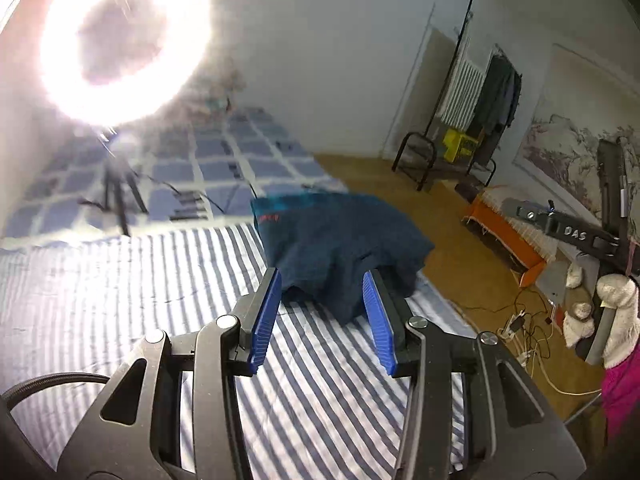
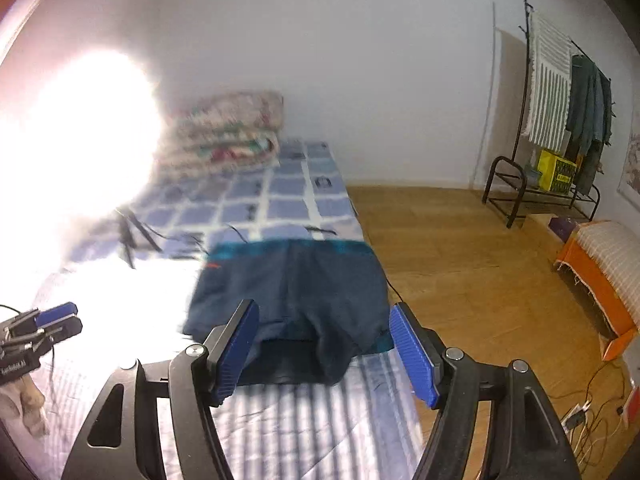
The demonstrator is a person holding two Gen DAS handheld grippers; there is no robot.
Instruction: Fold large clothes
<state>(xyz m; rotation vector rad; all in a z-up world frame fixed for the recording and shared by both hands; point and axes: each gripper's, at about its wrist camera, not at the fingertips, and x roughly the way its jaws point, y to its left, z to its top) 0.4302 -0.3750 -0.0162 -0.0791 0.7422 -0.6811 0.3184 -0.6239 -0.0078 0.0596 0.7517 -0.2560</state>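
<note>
A navy garment with a teal waistband lies folded in a bunched heap on the striped bed sheet, near the bed's right edge. My left gripper hovers above the sheet just short of the garment, open, with nothing between its blue pads. In the right wrist view the same garment lies beyond my right gripper, whose jaws stand wide open and hold nothing. The left gripper shows at that view's left edge, over the sheet.
A ring light on a tripod glares over the checked blanket. Folded quilts sit at the bed's head. Right of the bed are wooden floor, a clothes rack, an orange bench and floor cables.
</note>
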